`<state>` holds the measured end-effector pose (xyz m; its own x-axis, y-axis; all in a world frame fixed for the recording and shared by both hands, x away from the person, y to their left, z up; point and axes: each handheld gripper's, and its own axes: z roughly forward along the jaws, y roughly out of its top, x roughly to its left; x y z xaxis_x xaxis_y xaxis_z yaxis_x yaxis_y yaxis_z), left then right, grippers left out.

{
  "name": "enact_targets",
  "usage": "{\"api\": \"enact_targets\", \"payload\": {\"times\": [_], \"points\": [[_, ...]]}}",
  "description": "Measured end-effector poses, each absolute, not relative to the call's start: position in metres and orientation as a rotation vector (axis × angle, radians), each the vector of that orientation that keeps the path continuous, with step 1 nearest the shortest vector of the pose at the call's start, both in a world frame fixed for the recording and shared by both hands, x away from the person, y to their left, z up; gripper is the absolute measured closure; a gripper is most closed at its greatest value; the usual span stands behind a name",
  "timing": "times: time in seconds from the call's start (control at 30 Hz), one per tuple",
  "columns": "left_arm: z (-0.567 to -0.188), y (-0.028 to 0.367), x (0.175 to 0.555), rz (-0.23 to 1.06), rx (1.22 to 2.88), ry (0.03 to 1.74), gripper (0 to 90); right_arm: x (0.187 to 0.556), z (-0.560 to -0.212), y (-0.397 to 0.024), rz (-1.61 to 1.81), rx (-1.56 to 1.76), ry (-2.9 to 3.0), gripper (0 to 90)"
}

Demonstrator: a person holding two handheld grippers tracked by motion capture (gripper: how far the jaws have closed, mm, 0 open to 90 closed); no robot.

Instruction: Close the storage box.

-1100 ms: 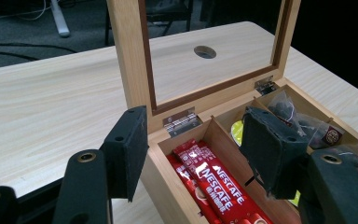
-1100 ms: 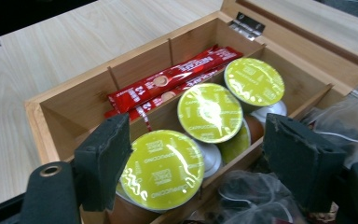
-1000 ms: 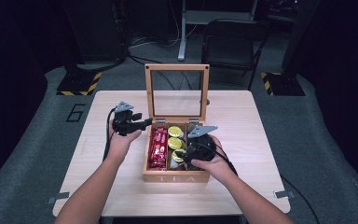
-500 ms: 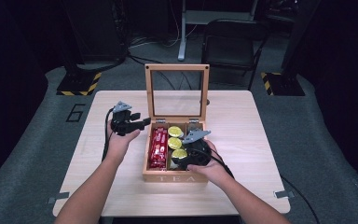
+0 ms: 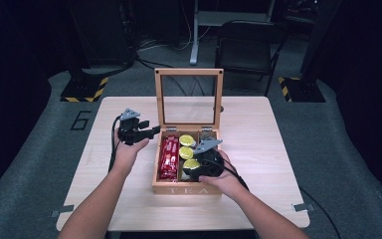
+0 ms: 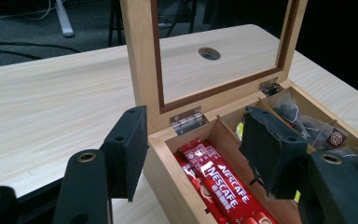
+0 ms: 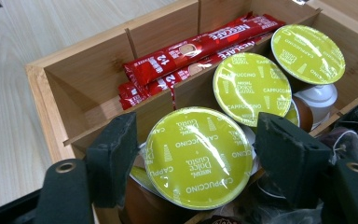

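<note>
A wooden tea box (image 5: 179,189) stands open at mid-table, its glass lid (image 5: 189,72) upright. Red Nescafe sticks (image 5: 169,152) (image 6: 219,179) fill its left compartment. Three green-lidded capsules fill the middle one. My right gripper (image 5: 193,168) (image 7: 196,128) reaches into the box. Its jaws stand either side of the nearest capsule (image 7: 198,156) (image 5: 191,164) and have just been closing; a thin gap still shows at the pads, so it is open. My left gripper (image 5: 154,131) (image 6: 198,123) is open beside the box's back left corner, one jaw outside the wall, one over the sticks.
Tea bags (image 6: 307,121) lie in the box's right compartment. The table (image 5: 258,129) has a round cable hole (image 6: 209,53) behind the lid. A chair (image 5: 246,47) and stands are on the floor beyond the far edge.
My right gripper has sunk slightly into the box over the nearest capsule and its jaws have narrowed. The left gripper has kept still.
</note>
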<state>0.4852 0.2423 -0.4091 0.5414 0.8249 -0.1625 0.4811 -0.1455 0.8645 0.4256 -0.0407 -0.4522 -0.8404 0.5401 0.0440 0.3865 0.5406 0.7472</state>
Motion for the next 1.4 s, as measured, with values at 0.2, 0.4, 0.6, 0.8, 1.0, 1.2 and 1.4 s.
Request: {"api": "enact_targets", "payload": {"times": [0.2,0.4,0.6,0.8,1.0,1.2,1.4], "points": [[-0.409,0.243,0.485,0.438,1.795,1.083,41.2,0.426,-0.453,-0.041,1.169,0.776,2.599,35.4],[-0.407,0.243,0.486,0.44,1.795,1.083,41.2,0.425,-0.451,-0.042,1.179,0.769,2.591,36.6],[-0.407,0.242,0.485,0.443,1.786,1.085,41.2,0.422,-0.444,-0.041,1.201,0.768,2.58,36.7],[-0.406,0.243,0.485,0.441,1.791,1.084,41.2,0.42,-0.432,-0.043,1.228,0.732,2.561,36.7],[-0.404,0.245,0.485,0.446,1.787,1.084,41.2,0.42,-0.424,-0.048,1.226,0.73,2.551,36.7],[-0.403,0.247,0.485,0.445,1.787,1.09,41.2,0.421,-0.419,-0.058,1.227,0.747,2.528,36.7],[-0.403,0.249,0.484,0.449,1.789,1.092,41.2,0.423,-0.415,-0.071,1.21,0.768,2.506,36.7]]}}
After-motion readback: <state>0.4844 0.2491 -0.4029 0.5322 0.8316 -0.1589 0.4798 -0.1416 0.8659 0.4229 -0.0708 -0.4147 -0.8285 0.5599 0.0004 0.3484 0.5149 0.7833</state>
